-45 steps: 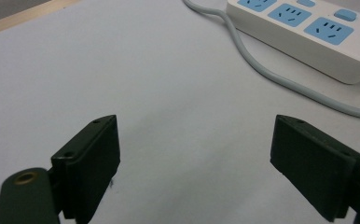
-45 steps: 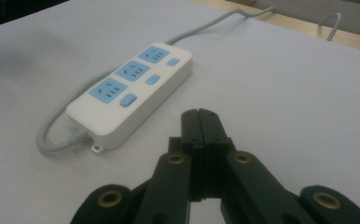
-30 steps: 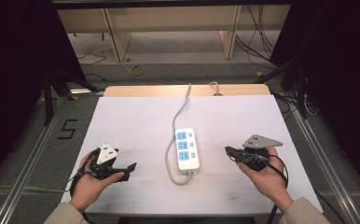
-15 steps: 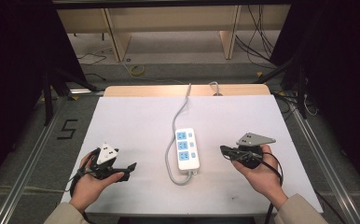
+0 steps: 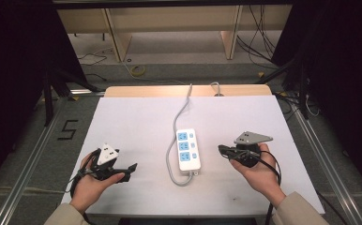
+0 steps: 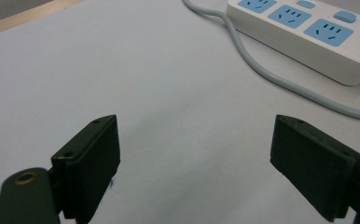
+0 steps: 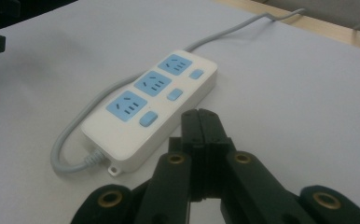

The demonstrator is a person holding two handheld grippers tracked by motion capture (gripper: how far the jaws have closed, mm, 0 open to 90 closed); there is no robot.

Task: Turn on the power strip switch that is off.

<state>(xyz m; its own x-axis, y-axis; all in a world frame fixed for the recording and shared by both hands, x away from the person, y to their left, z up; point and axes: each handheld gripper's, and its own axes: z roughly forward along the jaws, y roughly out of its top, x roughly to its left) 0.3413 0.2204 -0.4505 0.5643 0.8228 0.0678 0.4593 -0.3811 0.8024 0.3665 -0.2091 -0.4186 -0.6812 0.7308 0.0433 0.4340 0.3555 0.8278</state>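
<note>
A white power strip (image 5: pixel 188 149) is lying near the middle of the white table (image 5: pixel 137 126), its grey cord (image 5: pixel 179 112) running off toward the far edge and looping round its near end. In the high view the left gripper (image 5: pixel 131 167) is sitting in a hand (image 5: pixel 91 185) well to the strip's left, and the right gripper (image 5: pixel 222 149) is resting in the other hand (image 5: pixel 259 173) just to its right, tips pointing at the strip. The left gripper view is showing what the high view is blurring: the jaws are standing wide apart over bare table, holding nothing, with the strip off to the upper right. The right gripper view is showing its jaws pressed fully together, empty, just short of the strip's three blue sockets (image 7: pixel 152 84) and switches (image 7: pixel 174 95).
</note>
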